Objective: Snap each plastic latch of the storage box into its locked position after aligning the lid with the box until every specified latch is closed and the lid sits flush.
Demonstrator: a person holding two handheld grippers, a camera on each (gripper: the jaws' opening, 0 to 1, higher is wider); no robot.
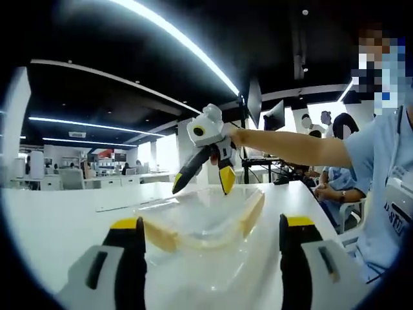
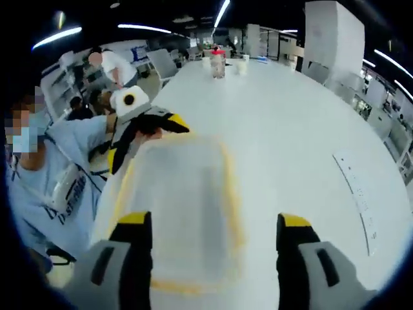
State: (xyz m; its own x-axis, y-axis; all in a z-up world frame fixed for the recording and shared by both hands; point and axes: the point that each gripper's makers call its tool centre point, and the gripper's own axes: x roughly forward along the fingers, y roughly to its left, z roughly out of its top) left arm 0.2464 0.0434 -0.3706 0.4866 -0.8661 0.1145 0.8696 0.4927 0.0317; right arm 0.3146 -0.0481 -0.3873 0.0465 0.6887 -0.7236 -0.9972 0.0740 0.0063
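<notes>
The left gripper view looks low across the storage box (image 1: pixel 206 226), a translucent plastic tub with yellowish latches, sitting on the white tabletop (image 1: pixel 58 213) between the spread-apart left gripper (image 1: pixel 213 258); beyond it hovers the right gripper (image 1: pixel 201 177), jaws parted. The right gripper view looks down on the box's frosted lid (image 2: pixel 187 206), rounded and yellow-edged.
</notes>
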